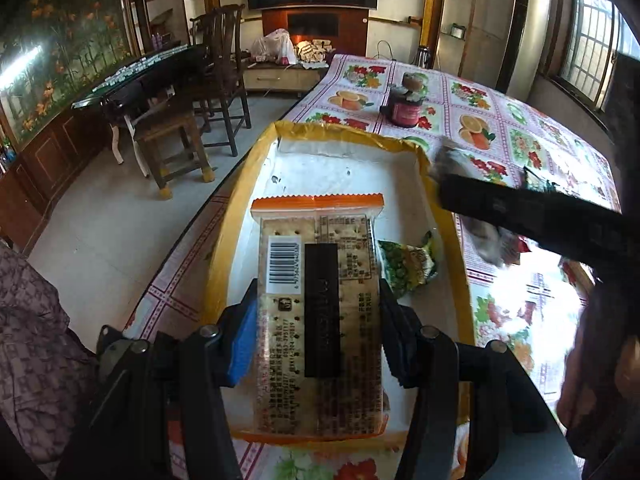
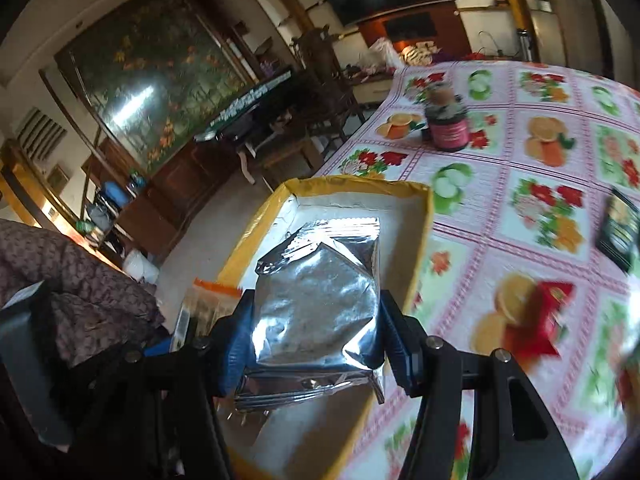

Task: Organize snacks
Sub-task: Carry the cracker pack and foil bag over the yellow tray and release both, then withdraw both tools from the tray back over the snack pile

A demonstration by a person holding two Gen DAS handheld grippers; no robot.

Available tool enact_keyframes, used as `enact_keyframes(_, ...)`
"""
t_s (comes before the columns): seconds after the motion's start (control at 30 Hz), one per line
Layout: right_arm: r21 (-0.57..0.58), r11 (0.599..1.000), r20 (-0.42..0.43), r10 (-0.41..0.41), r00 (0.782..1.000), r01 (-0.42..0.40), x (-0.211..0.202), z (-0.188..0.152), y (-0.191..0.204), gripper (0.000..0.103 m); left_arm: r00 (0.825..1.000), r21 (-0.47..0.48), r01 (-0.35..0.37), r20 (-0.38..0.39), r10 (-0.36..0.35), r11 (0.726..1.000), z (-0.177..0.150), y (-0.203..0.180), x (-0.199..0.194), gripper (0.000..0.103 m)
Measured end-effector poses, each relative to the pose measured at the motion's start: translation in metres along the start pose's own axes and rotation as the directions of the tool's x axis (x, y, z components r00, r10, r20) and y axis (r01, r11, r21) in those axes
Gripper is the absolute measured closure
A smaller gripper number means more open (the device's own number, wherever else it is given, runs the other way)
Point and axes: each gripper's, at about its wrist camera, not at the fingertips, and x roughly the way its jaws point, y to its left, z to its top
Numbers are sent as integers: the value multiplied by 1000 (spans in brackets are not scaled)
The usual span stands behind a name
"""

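My left gripper (image 1: 318, 312) is clamped on the cracker pack (image 1: 318, 304), centre frame over the yellow-rimmed box (image 1: 224, 248). My right gripper (image 2: 316, 328) pinches a silver foil packet (image 2: 316, 300). I'd lower each flat, clear of the green candy wrapper (image 1: 406, 266).

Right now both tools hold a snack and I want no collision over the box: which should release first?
Left, probably. Its tool holds the clear cracker packet low inside the yellow-rimmed white box. The right tool holds the silver foil pouch above the rim.
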Motion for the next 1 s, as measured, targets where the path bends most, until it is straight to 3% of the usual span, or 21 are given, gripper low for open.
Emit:
enact_keyframes(0.23,8,1000,-52,-17,998,17,31,5,-1,42,998,0,-26,-53,25,1000,2,4,24,45)
enact_keyframes(0.3,9,999,-49,-51,998,51,28,5,2,42,998,-15,-41,-53,40,999,1,9,25,37)
enact_keyframes(0.33,6,998,-46,-64,997,64,24,4,2,42,998,-20,-44,-49,43,999,1,10,25,28)
enact_keyframes(0.37,5,998,-33,-64,997,64,17,3,2,42,998,-30,-50,-42,48,998,2,12,23,20)
enact_keyframes(0.43,16,998,10,-63,998,63,0,1,1,42,998,-40,-57,-16,56,998,2,15,16,16)
enact_keyframes(0.6,45,998,158,-42,987,35,-60,-12,5,41,997,-56,-74,31,76,996,5,13,1,14)
enact_keyframes(0.7,-17,1000,262,-6,965,11,-104,-26,32,40,994,-45,-96,54,98,994,6,7,-4,13)
enact_keyframes(0.8,-114,993,347,63,936,-25,-147,-42,70,31,993,-40,-96,64,98,995,6,1,-7,12)
enact_keyframes(0.87,-160,987,376,83,923,-24,-163,-47,91,28,991,-34,-109,71,111,993,6,-3,-9,12)
enact_keyframes(1.0,-229,973,365,90,927,-4,-170,-48,121,27,989,-29,-119,89,121,992,5,-8,-16,10)
